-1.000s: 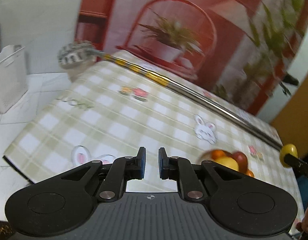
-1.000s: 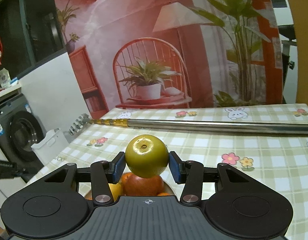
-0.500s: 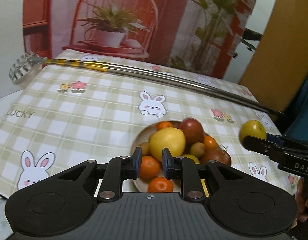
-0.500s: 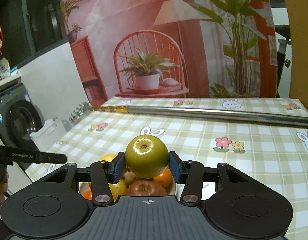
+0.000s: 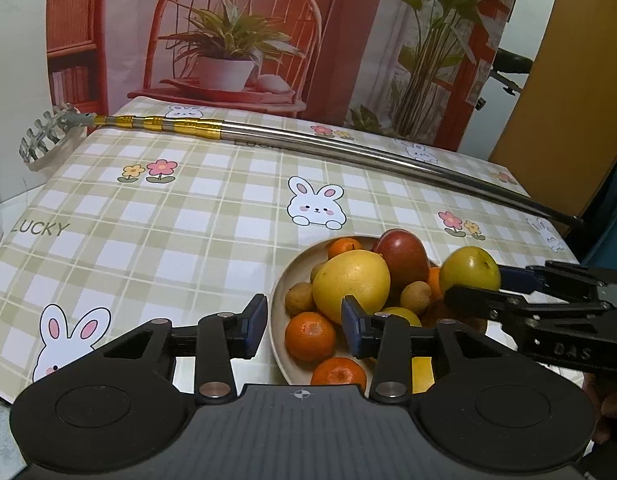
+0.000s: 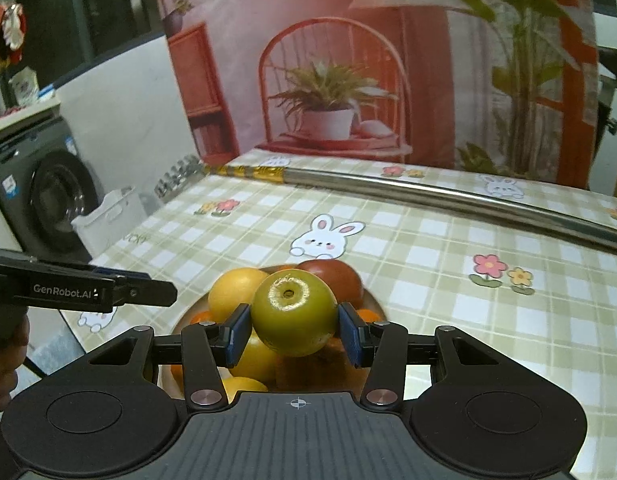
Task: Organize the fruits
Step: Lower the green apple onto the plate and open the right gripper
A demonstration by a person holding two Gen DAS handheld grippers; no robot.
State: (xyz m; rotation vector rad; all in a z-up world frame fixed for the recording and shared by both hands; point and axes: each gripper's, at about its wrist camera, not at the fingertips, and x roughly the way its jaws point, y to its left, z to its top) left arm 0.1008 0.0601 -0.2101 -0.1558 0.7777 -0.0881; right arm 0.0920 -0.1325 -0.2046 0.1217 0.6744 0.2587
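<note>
Both tools tilt down over the fruit plate (image 5: pixel 277 304)
Right tool (image 6: pixel 294 330) clamps a green apple (image 6: pixel 293 312); left tool (image 5: pixel 304 326), jaws just opening, holds nothing

The right claw (image 6: pixel 294 334) clamps a green apple (image 6: pixel 294 312) above the fruit plate (image 6: pixel 180 324).

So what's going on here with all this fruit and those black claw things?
A person is sorting fruit with a hand-held gripper in each hand. The right gripper is clamped on a green apple and holds it above the plate heaped with fruit. The left gripper holds nothing; its jaws have just been opening, pointed at the near side of the plate, where a small orange lies. A long metal pole lies across the checked tablecloth.
</note>
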